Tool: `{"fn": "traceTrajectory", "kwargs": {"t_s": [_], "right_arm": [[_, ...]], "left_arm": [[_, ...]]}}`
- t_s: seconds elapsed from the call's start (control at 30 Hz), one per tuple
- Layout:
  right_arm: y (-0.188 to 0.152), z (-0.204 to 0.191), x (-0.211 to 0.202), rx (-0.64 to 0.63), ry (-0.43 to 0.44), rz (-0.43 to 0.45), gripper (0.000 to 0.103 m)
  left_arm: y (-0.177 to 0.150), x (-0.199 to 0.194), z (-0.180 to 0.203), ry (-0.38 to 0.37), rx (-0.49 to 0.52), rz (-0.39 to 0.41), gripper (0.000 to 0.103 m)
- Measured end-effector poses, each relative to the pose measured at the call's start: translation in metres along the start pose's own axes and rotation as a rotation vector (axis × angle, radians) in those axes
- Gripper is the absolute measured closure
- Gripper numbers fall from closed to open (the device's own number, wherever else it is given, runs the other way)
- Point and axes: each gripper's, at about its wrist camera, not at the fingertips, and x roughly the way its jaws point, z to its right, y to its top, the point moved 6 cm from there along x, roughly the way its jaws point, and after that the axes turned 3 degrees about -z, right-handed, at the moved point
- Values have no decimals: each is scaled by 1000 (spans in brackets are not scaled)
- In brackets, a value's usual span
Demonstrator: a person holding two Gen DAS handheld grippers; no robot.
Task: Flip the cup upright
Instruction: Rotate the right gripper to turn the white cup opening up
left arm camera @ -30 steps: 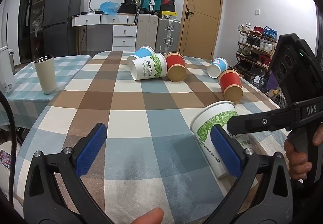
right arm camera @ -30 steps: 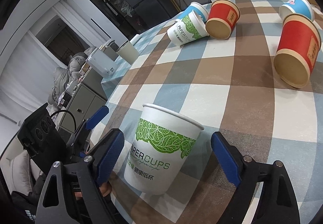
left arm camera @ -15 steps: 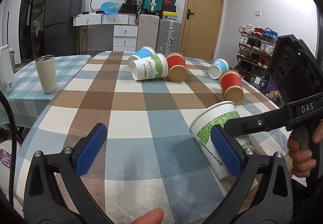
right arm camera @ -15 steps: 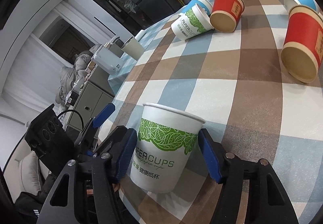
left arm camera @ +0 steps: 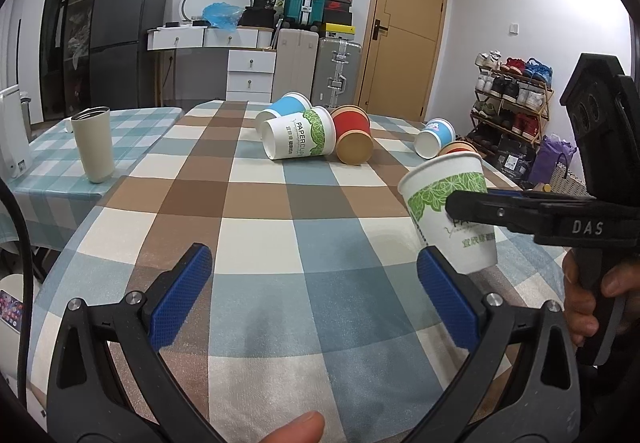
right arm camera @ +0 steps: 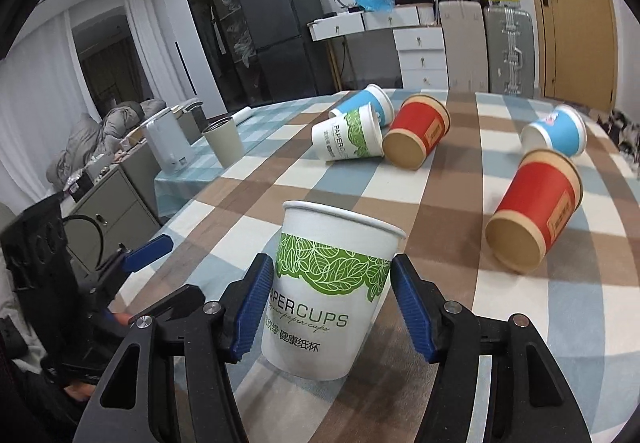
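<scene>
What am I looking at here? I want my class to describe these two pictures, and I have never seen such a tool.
A person holds two hand-operated grippers, each with a fisheye camera looking along its blue-padded fingers. The right gripper is shut on a white, green-leafed paper cup, mouth up. The left gripper is open and holds nothing; its view shows the same cup from the side. On the checked tablecloth five more cups lie tipped: two red, two blue, one white. A beige tumbler stands upright.
</scene>
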Motion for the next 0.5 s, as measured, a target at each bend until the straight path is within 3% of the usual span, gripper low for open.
{"fn": "traceTrajectory", "kwargs": {"t_s": [0.5], "right_arm": [[14, 2, 25, -26, -98, 20, 42]], "left_arm": [[0, 1, -2, 0, -2, 1, 1]]}}
